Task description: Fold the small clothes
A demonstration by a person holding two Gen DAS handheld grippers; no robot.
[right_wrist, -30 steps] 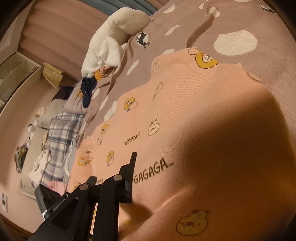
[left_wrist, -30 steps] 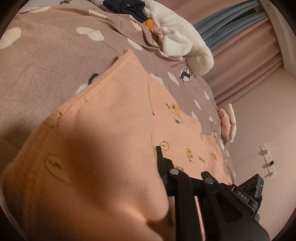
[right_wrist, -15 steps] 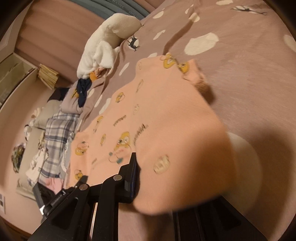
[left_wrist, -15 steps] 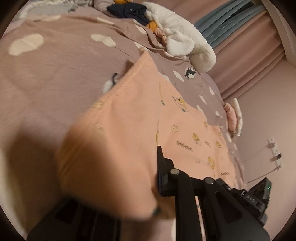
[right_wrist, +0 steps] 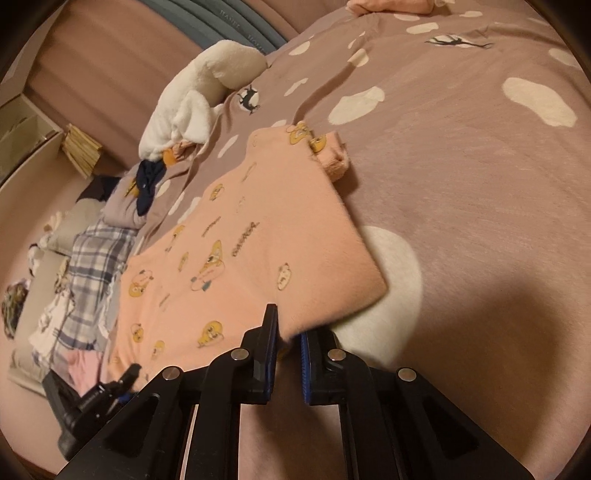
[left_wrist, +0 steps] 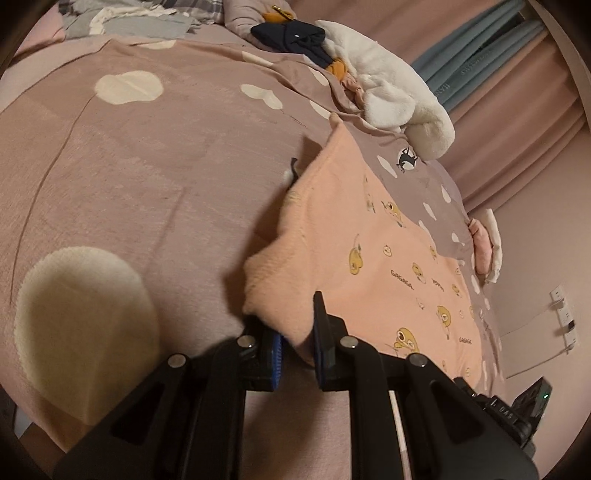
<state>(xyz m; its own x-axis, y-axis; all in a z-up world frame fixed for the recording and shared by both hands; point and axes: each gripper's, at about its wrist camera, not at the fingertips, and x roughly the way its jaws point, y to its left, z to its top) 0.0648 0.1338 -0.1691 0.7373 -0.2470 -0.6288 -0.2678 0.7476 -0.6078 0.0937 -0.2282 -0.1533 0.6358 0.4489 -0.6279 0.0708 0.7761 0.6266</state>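
A peach garment (left_wrist: 388,266) printed with yellow ducks lies spread across the bed. Its near corner is bunched between the pads of my left gripper (left_wrist: 297,343), which is shut on it. In the right wrist view the same garment (right_wrist: 258,251) lies flat, with a folded sleeve at its far corner. My right gripper (right_wrist: 288,339) pinches the near hem, its jaws closing tight on the fabric. The other gripper's body (right_wrist: 110,387) shows at the lower left of that view.
The mauve bedspread (left_wrist: 147,166) has cream blotches. A white fleece piece (left_wrist: 399,96) and dark navy clothes (left_wrist: 291,33) lie at the far side, with plaid cloth (right_wrist: 92,258) beyond. A folded pink item (left_wrist: 484,243) sits at the bed's edge by the wall.
The peach fabric that bulged close in front of both cameras has dropped and drawn back; it now lies flatter on the bed. Both grippers kept their hold on its near edge.
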